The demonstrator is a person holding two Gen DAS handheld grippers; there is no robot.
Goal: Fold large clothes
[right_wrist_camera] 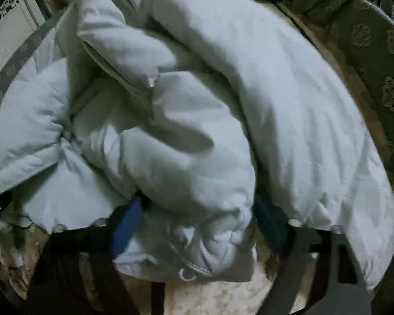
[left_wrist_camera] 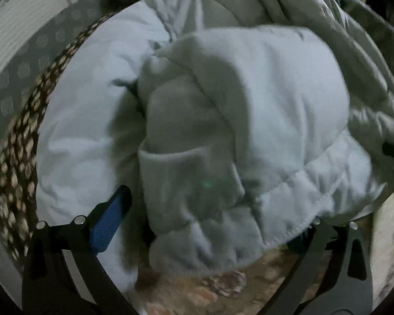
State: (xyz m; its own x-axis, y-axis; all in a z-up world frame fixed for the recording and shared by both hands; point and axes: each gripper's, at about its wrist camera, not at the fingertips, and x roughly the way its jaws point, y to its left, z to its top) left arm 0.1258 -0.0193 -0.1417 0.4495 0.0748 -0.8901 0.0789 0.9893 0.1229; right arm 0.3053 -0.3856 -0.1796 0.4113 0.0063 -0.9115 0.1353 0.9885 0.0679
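Left gripper (left_wrist_camera: pixel 210 210): fingers (left_wrist_camera: pixel 107 220) spread wide, a bunched fold of the pale padded jacket (left_wrist_camera: pixel 249 120) lying between them; the right-hand finger is hidden under cloth, so pad contact cannot be confirmed. Right gripper (right_wrist_camera: pixel 197 225): fingers (right_wrist_camera: pixel 126 225) partly apart, a thick roll of the jacket (right_wrist_camera: pixel 186 141) filling the gap and touching both; grip likely, frame blurred. Jacket heaped on a patterned bedspread (right_wrist_camera: pixel 375 60).

Count: 1 pale quilted jacket (left_wrist_camera: pixel 249 120), bunched. 2 grippers, 1 per wrist view: left gripper (left_wrist_camera: pixel 205 220), right gripper (right_wrist_camera: pixel 197 218). 1 patterned bedcover (left_wrist_camera: pixel 202 288) underneath. 1 metal snap ring (right_wrist_camera: pixel 186 275).
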